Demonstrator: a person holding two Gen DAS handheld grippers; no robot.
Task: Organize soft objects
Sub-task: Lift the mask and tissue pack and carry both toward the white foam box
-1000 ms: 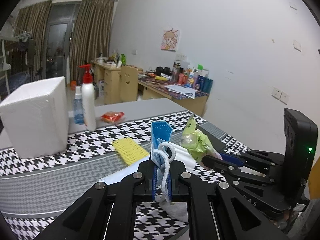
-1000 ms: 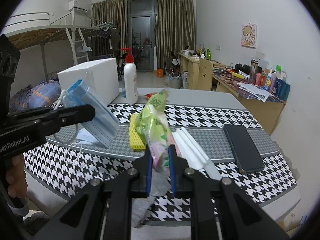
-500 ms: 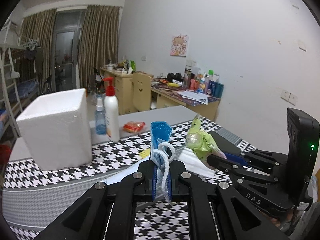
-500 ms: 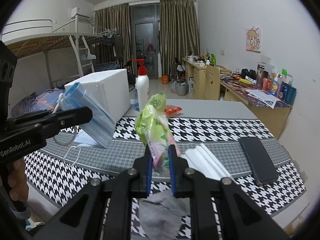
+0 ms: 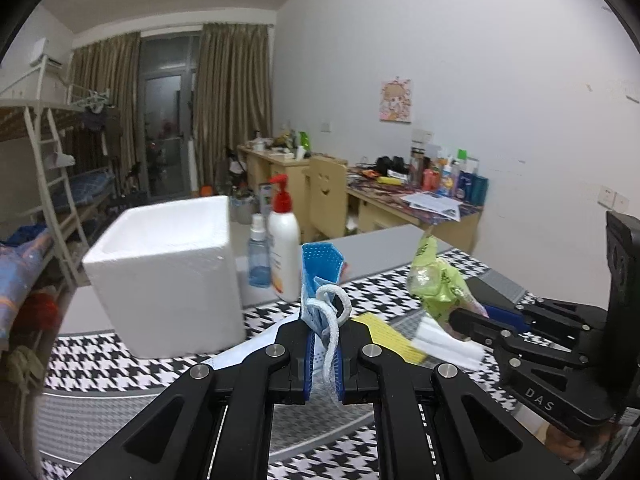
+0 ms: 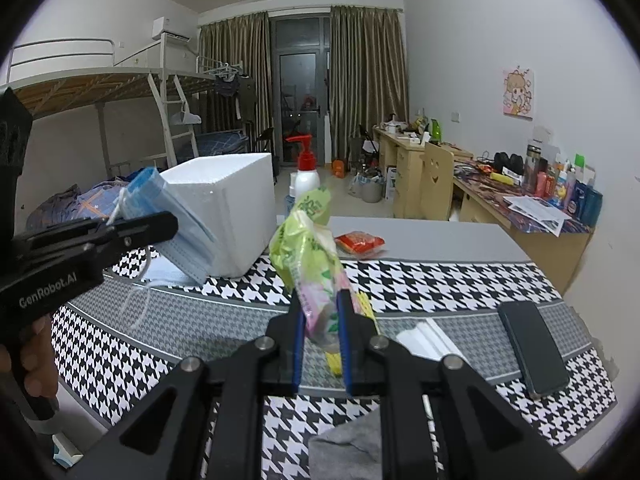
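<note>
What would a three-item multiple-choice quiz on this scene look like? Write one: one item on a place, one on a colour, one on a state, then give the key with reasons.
1. Where does the phone lie?
A. on the table's right side
B. inside the foam box
C. on the far desk

2. What colour is the pump on the lotion bottle?
A. green
B. red
C. black

3. What is the right gripper doing?
A. standing open over nothing
B. pressing on the phone
C. holding a green packet

Key: A, the phone rests flat on the houndstooth cloth at right; B, the pump head is red; C, the blue fingers pinch the green packet.
</note>
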